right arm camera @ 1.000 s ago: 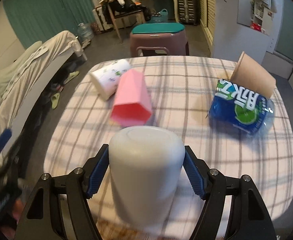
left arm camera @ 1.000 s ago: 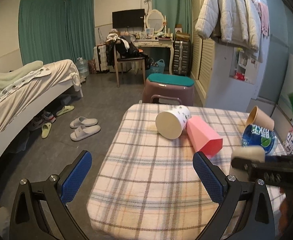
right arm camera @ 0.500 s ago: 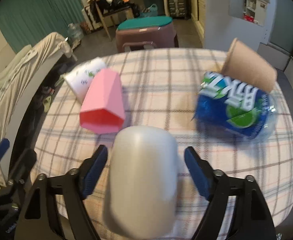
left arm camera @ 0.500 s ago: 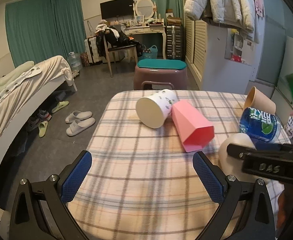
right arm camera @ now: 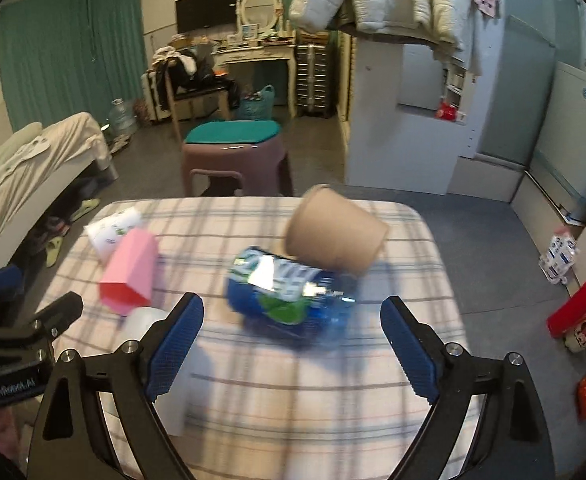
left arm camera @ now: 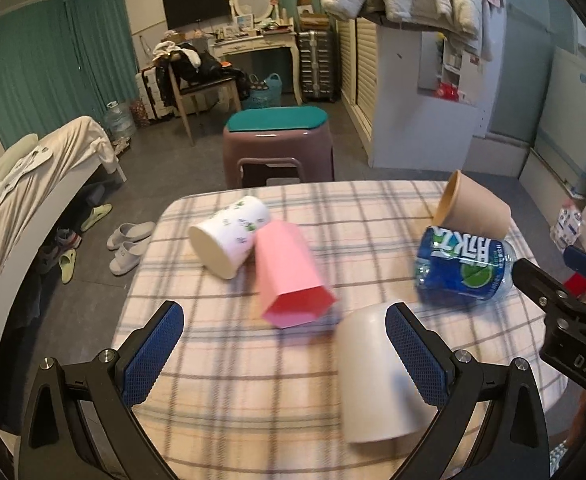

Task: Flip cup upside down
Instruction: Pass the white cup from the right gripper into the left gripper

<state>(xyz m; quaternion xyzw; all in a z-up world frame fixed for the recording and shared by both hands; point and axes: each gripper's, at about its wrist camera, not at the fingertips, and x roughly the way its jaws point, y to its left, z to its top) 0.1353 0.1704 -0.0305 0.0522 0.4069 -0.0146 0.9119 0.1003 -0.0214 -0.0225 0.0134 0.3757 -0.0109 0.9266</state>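
Released since earlier, cream cup [left arm camera: 373,376] stands lower right, partly hidden behind left gripper [left arm camera: 283,354]; both jaws gape over bare worktop [left arm camera: 233,392].

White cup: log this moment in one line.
white cup upside down on plaid table | right tongs open, empty | left tongs open, empty | other cups lying

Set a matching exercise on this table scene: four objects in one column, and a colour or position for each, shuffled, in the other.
Objects:
1. brown cup
2. pink cup
3. bottle
4. cream cup

Descriptions:
A. blue label, lying down
B. standing upside down at the near edge
C. on its side, red inside
D. leaning on the bottle

Pairs: 1-D, 2-C, 3-A, 4-B
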